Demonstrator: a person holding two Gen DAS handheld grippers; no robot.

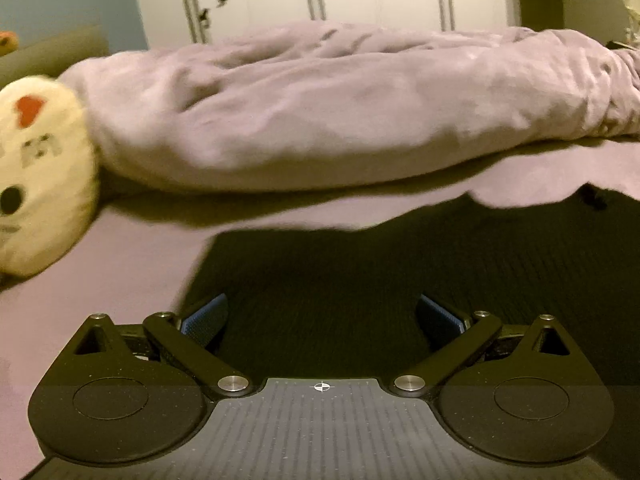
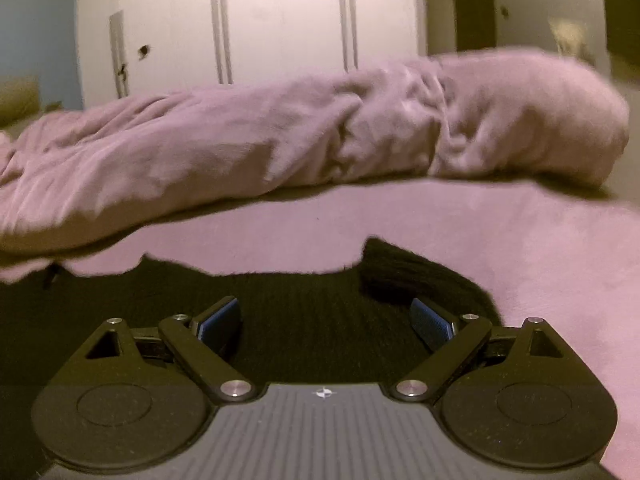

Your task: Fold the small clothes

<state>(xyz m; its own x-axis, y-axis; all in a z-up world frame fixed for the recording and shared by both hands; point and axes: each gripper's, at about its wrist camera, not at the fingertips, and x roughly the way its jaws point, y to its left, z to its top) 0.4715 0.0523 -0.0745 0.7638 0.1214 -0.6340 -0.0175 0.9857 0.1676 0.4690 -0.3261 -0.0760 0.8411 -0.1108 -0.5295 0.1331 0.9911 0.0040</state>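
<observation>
A black ribbed garment [image 1: 360, 276] lies flat on the pink bed sheet [image 1: 100, 264]. My left gripper [image 1: 322, 316] hovers just above its left part, jaws wide apart and nothing between the blue pads [image 1: 206, 318]. In the right wrist view the same black garment [image 2: 304, 312] shows its right end, where a sleeve or flap [image 2: 412, 276] is doubled over. My right gripper [image 2: 326, 318] stands open over it, close to that doubled part, with its pads [image 2: 430, 322] clear of the cloth.
A rolled pink duvet [image 1: 340, 112] lies across the bed beyond the garment, also seen as the duvet [image 2: 280, 148] in the right wrist view. A round cream plush toy [image 1: 40, 176] sits at the left. White wardrobe doors [image 2: 280, 20] stand behind the bed.
</observation>
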